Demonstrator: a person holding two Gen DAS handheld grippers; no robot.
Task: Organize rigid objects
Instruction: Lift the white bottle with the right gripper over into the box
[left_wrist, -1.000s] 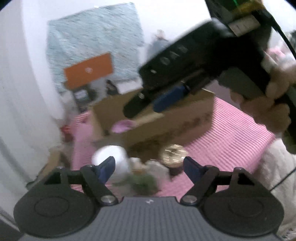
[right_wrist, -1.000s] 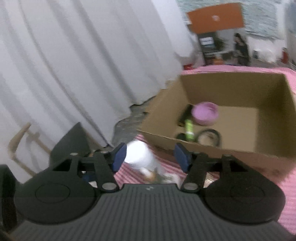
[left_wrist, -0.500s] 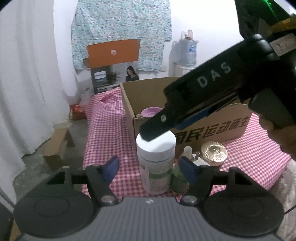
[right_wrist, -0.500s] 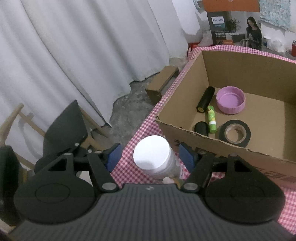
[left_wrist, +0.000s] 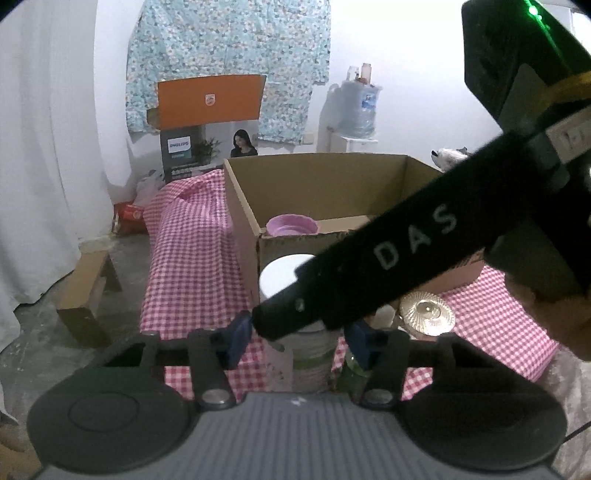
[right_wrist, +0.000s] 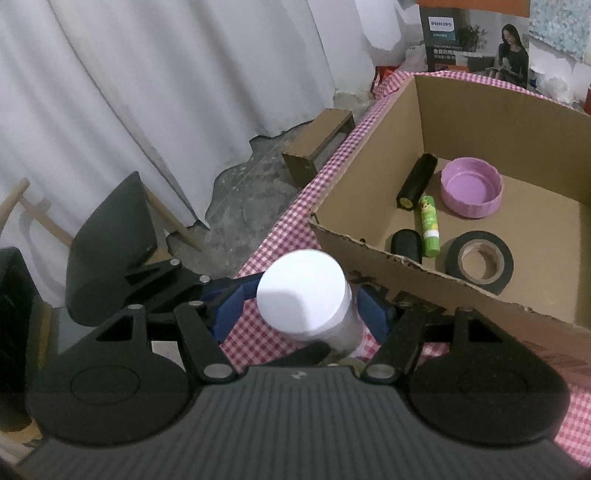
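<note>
A white-capped bottle (right_wrist: 301, 291) stands on the pink checked tablecloth (left_wrist: 192, 258), just in front of the cardboard box (right_wrist: 369, 254). My right gripper (right_wrist: 301, 314) is open and straddles the bottle from above, one blue pad on each side below the cap. My left gripper (left_wrist: 298, 341) comes at the same bottle (left_wrist: 280, 275) lower down. Its jaws are closing with the bottle body between them, and a strip of cloth still shows at the left pad. The right gripper's black body (left_wrist: 406, 243) crosses the left wrist view and hides part of the bottle.
The box holds a pink lid (right_wrist: 471, 188), a black tape roll (right_wrist: 480, 258), a green glue stick (right_wrist: 428, 225) and black cylinders (right_wrist: 415, 181). A gold lid (left_wrist: 426, 312) and a small green bottle (left_wrist: 349, 373) stand right of the white bottle. A low cardboard bench (left_wrist: 85, 284) sits on the floor beyond the table's left edge.
Both grippers have moved down and in until the white bottle sits between their pads. The left jaws have narrowed markedly. The right jaws look about as wide as before.
</note>
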